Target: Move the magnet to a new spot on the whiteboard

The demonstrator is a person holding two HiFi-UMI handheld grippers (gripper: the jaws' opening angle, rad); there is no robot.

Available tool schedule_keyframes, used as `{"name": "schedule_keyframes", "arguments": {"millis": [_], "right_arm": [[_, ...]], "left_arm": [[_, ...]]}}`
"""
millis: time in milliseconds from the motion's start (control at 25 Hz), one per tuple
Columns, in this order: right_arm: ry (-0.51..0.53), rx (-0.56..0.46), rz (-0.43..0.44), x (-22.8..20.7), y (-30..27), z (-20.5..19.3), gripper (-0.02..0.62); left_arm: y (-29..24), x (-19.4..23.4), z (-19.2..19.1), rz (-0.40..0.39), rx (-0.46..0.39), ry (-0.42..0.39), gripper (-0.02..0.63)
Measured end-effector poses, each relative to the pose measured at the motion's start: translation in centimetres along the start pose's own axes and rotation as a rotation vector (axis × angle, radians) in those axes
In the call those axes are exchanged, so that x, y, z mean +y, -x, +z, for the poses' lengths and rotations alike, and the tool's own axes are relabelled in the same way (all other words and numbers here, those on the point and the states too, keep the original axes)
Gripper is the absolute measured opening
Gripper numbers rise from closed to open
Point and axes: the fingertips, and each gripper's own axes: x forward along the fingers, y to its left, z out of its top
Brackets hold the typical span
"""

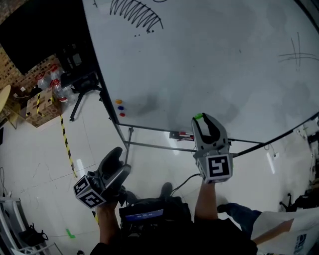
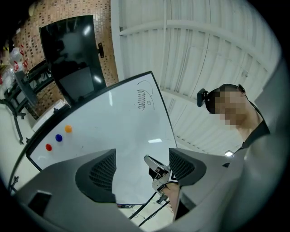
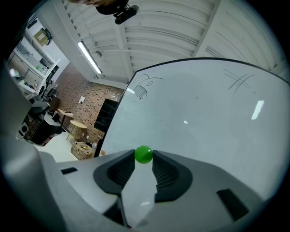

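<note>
A small green ball magnet [image 1: 198,116] [image 3: 144,154] is pinched at the tips of my right gripper [image 1: 200,119] [image 3: 144,158], which is shut on it. It is held in front of the lower part of the whiteboard [image 1: 214,60] [image 3: 204,118]; whether it touches the surface I cannot tell. My left gripper [image 1: 119,162] [image 2: 140,168] hangs low at the left, away from the board, open with nothing between its jaws. Through its gap I see the right gripper [image 2: 158,171]. Orange [image 1: 118,101] [image 2: 68,128], blue [image 1: 120,107] [image 2: 58,137] and red [image 1: 122,114] [image 2: 48,147] magnets stick near the board's lower left corner.
A scribble [image 1: 137,12] and a cross mark [image 1: 296,55] are drawn on the board. A marker lies on the tray [image 1: 180,135] below it. At the left stand a black screen [image 1: 30,35] and cardboard boxes [image 1: 42,102], with striped tape [image 1: 65,139] on the floor.
</note>
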Motion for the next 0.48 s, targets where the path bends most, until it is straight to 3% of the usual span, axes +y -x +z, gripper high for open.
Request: {"name": "schedule_keyframes", "arguments": {"millis": [480], "right_arm": [[0.041,0.043,-0.010,12.8,-4.0,4.2,0.149]], "left_arm": [[11.1,3.0,7.9,-0.009,-0.014,0.036,0.359]]}}
